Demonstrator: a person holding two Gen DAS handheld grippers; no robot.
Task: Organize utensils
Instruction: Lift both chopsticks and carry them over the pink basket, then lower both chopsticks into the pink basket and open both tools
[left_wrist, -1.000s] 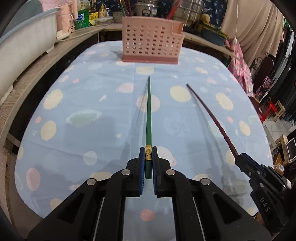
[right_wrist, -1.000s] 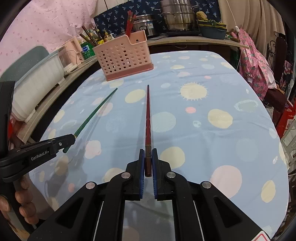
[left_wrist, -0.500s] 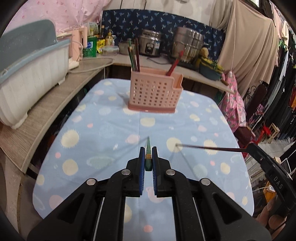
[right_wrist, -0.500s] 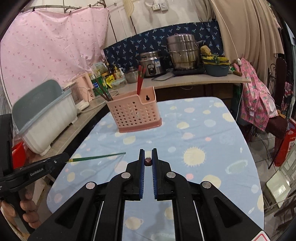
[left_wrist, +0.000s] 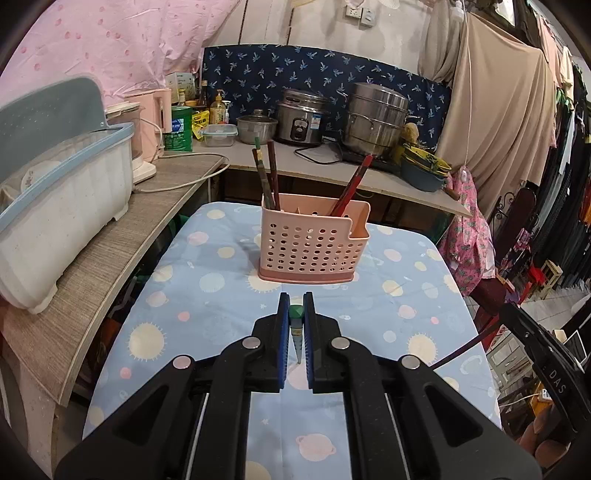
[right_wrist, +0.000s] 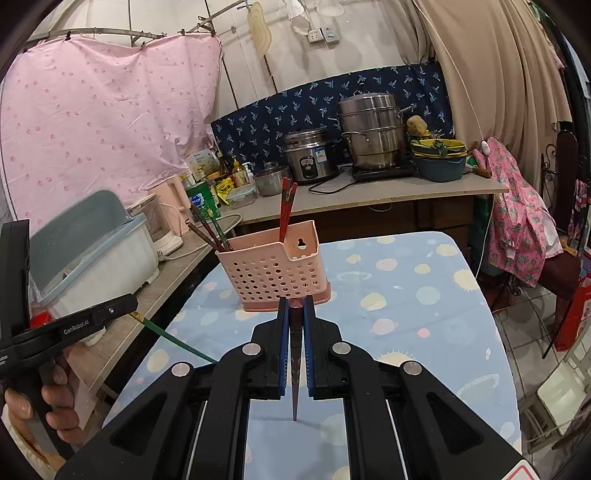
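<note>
My left gripper (left_wrist: 296, 314) is shut on the thick end of a green chopstick (left_wrist: 297, 332), whose thin tip hangs down between the fingers. My right gripper (right_wrist: 296, 317) is shut on a dark red chopstick (right_wrist: 295, 365), also tip down. Both are held above the blue spotted tablecloth (left_wrist: 207, 295), a short way in front of the pink perforated utensil holder (left_wrist: 312, 243). The holder stands upright with several chopsticks (left_wrist: 267, 173) in its left part and red ones (left_wrist: 351, 188) on the right. In the right wrist view the left gripper (right_wrist: 122, 306) shows at left with the green chopstick (right_wrist: 173, 339).
A white and blue dish rack (left_wrist: 55, 206) sits on the wooden shelf (left_wrist: 110, 258) left of the table. Pots (left_wrist: 375, 118), a rice cooker (left_wrist: 301, 118) and bottles crowd the counter behind. Clothes and a chair (right_wrist: 517, 229) stand to the right. A person's hand (right_wrist: 40, 406) grips the left tool.
Both grippers rose off the tablecloth with their chopsticks and tilted upward. The chopsticks, which lay pointing forward along the table, now hang with tips down. The holder looks nearer.
</note>
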